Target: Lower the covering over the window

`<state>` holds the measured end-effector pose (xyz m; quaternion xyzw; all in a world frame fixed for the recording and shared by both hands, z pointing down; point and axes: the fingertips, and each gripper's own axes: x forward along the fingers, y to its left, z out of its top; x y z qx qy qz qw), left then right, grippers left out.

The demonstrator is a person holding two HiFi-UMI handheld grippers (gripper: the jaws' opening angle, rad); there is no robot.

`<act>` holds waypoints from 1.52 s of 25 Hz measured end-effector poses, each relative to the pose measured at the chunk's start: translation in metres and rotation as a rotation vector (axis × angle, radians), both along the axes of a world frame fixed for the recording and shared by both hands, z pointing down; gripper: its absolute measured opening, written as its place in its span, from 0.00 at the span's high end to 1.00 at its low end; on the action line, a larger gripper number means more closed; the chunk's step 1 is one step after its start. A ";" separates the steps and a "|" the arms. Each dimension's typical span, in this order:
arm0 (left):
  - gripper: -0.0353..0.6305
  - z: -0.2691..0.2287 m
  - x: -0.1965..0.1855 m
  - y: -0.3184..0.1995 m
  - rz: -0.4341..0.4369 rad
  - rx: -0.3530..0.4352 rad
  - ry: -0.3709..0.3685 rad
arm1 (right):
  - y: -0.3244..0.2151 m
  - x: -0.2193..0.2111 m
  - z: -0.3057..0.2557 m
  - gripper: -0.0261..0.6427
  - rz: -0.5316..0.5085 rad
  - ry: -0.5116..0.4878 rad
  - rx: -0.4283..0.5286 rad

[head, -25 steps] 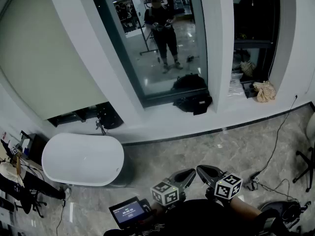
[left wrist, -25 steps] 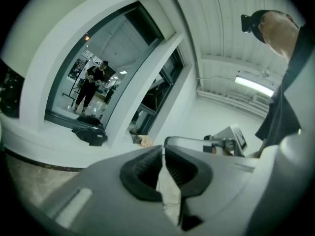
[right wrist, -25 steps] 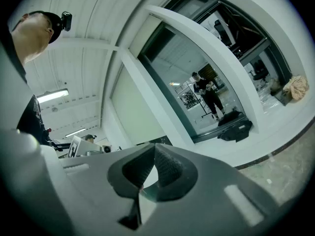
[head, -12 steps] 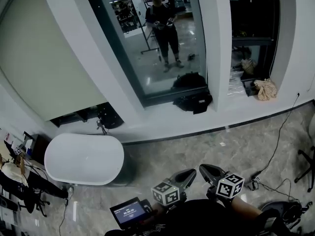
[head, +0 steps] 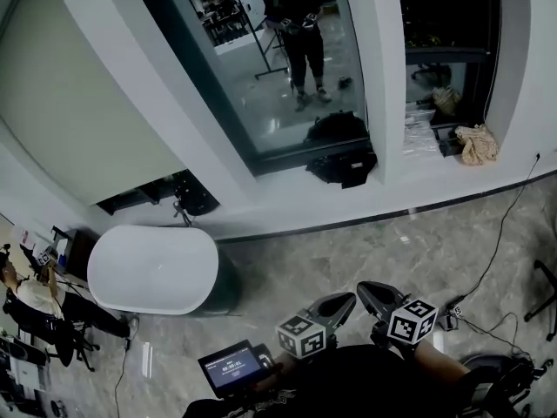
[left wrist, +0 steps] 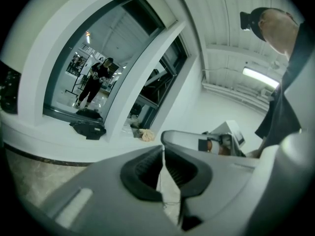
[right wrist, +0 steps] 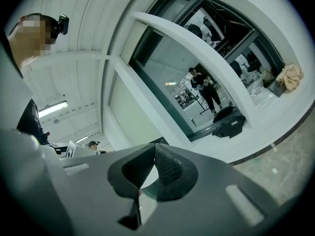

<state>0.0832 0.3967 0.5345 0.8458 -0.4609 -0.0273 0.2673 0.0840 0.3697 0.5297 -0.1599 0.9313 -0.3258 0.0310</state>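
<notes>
The middle window [head: 287,68] is bare dark glass that mirrors the person holding both grippers. The window on its left has a beige blind [head: 78,103] hanging low, with a dark gap [head: 157,194] under it. My left gripper [head: 344,301] and right gripper [head: 370,291] are side by side at the bottom of the head view, over the marble floor and well short of the sill. Both point toward the windows. The left gripper [left wrist: 162,151] has its jaws together with nothing between them. The right gripper [right wrist: 153,149] is likewise shut and empty.
A white bathtub [head: 152,268] stands on the floor at the left, below the blind. Black bags [head: 344,168] and a beige cloth [head: 477,144] lie on the white sill [head: 261,212]. Cables [head: 496,233] trail across the floor at right. A small lit screen [head: 231,368] sits near my body.
The whole view has shifted a little as the person moves toward the windows. Both grippers have drifted slightly right in the head view, jaws still together.
</notes>
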 end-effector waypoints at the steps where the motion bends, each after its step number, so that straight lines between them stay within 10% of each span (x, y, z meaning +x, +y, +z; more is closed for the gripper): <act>1: 0.93 -0.001 0.001 -0.004 -0.001 0.001 -0.004 | -0.005 0.003 0.000 0.95 0.004 -0.006 -0.002; 20: 0.93 0.003 -0.102 -0.187 0.178 0.013 0.072 | -0.190 -0.085 0.000 0.95 0.228 0.052 0.023; 38: 0.93 0.028 -0.198 -0.313 0.066 -0.033 0.151 | -0.343 -0.140 0.008 0.95 0.314 0.074 -0.010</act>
